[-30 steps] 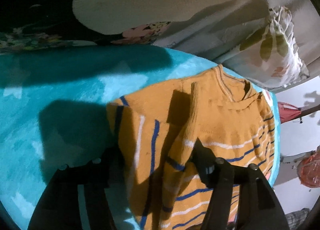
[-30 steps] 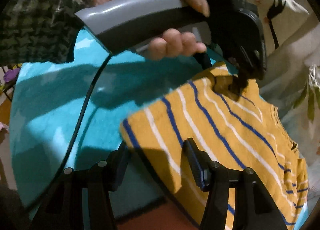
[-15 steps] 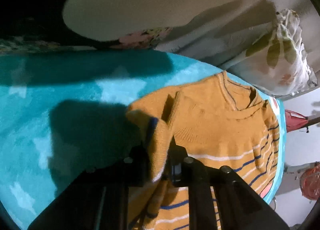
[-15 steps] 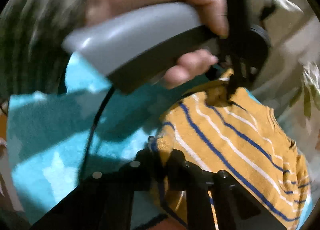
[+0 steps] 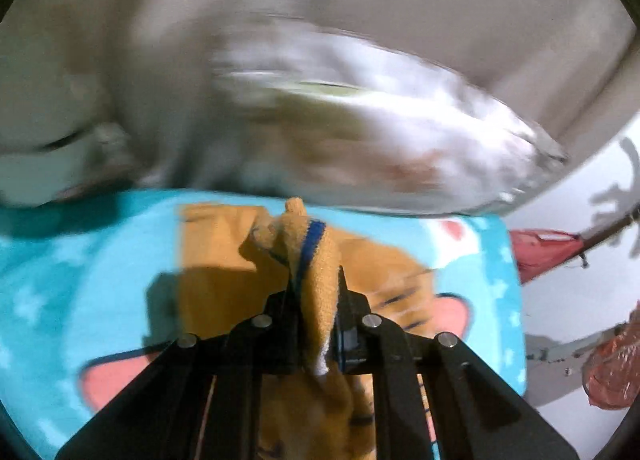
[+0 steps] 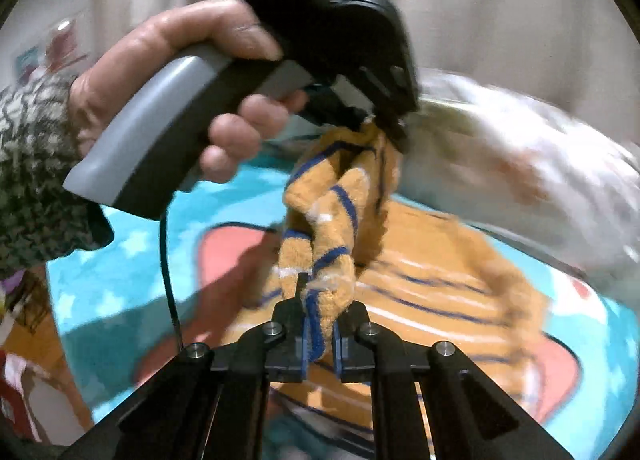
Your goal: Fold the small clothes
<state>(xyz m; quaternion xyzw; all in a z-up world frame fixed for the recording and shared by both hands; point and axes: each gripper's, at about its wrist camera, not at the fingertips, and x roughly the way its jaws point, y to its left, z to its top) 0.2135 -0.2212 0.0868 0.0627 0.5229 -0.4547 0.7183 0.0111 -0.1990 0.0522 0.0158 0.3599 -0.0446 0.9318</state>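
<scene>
- Left wrist view: left gripper (image 5: 318, 324), black, two-fingered, jaws clamped on a bunched edge of the mustard-yellow knitted sweater with blue and white stripes (image 5: 224, 260). A second ago these jaws stood wide with the hem lying flat between them; they have since closed and pinch a fold that stands up between the fingers.
- Left wrist view: rest of the sweater lies below on the turquoise fleece blanket with star and pink cartoon print (image 5: 80, 260). The pale floral bedding (image 5: 360, 120) behind is heavily blurred, so the camera is in fast motion; the collar end that filled the view earlier is now nearer the top of the blanket.
- Right wrist view: right gripper (image 6: 320, 344), same type, jaws shut on the striped hem of the sweater; a second ago they were open around a flat corner.
- Right wrist view: the person's left hand (image 6: 172, 72), in a dark patterned sleeve (image 6: 28, 164), holds the grey handle of the other gripper, which carries its own pinch of sweater higher up. The hem hangs bunched between the two tools, clear of the blanket, the body trailing on it.
- Judgement: both bottom corners are secured and lifted; the hem-to-collar fold appears under way, laying down not yet done.
</scene>
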